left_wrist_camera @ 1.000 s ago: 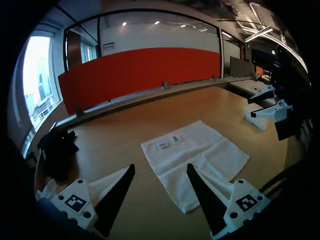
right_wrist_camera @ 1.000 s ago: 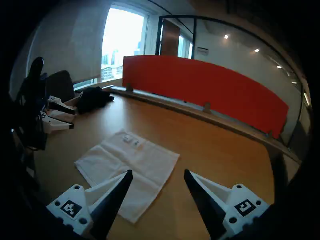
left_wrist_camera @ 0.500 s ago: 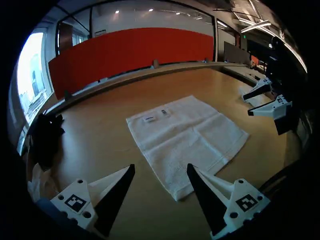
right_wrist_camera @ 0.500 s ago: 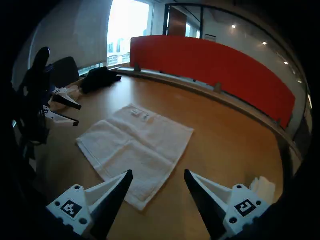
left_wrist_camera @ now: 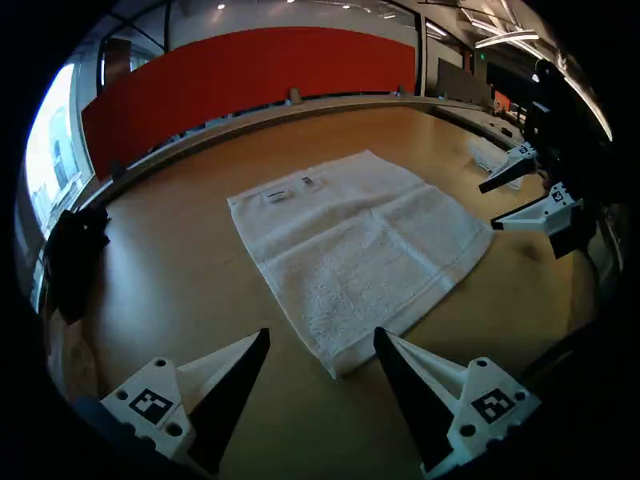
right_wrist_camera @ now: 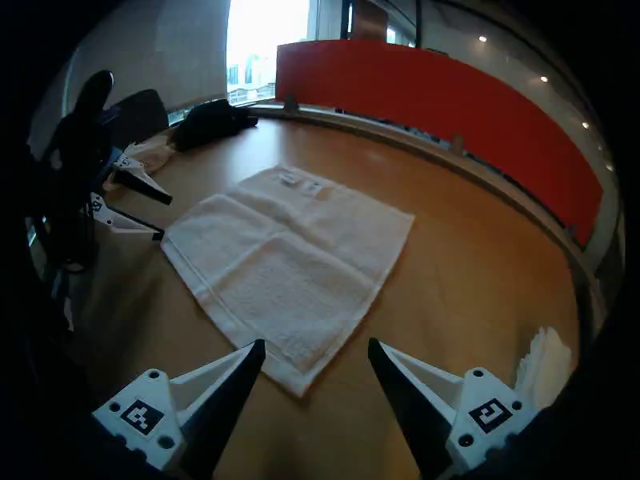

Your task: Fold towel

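Observation:
A white towel (left_wrist_camera: 360,240) lies flat and unfolded on the wooden table (left_wrist_camera: 176,264), with small labels near its far edge. My left gripper (left_wrist_camera: 322,346) hovers open just above the towel's near corner, nothing between its fingers. The right gripper (left_wrist_camera: 500,204) appears at the right of the left gripper view, open, beside the towel's right corner. In the right gripper view the towel (right_wrist_camera: 292,256) spreads ahead, and my right gripper (right_wrist_camera: 316,356) stands open over its near corner. The left gripper (right_wrist_camera: 152,216) is seen at the left there, open, next to the towel's left corner.
A red partition (left_wrist_camera: 256,76) runs along the table's far edge. A dark bundle of cloth (right_wrist_camera: 210,122) lies at the far corner near the window. Another folded white cloth (right_wrist_camera: 544,364) sits at the table's right side. A person's dark sleeve (right_wrist_camera: 68,192) holds the left gripper.
Both grippers have dropped and moved in toward the towel, which now looks larger and closer. Both stay open. The towel has not moved.

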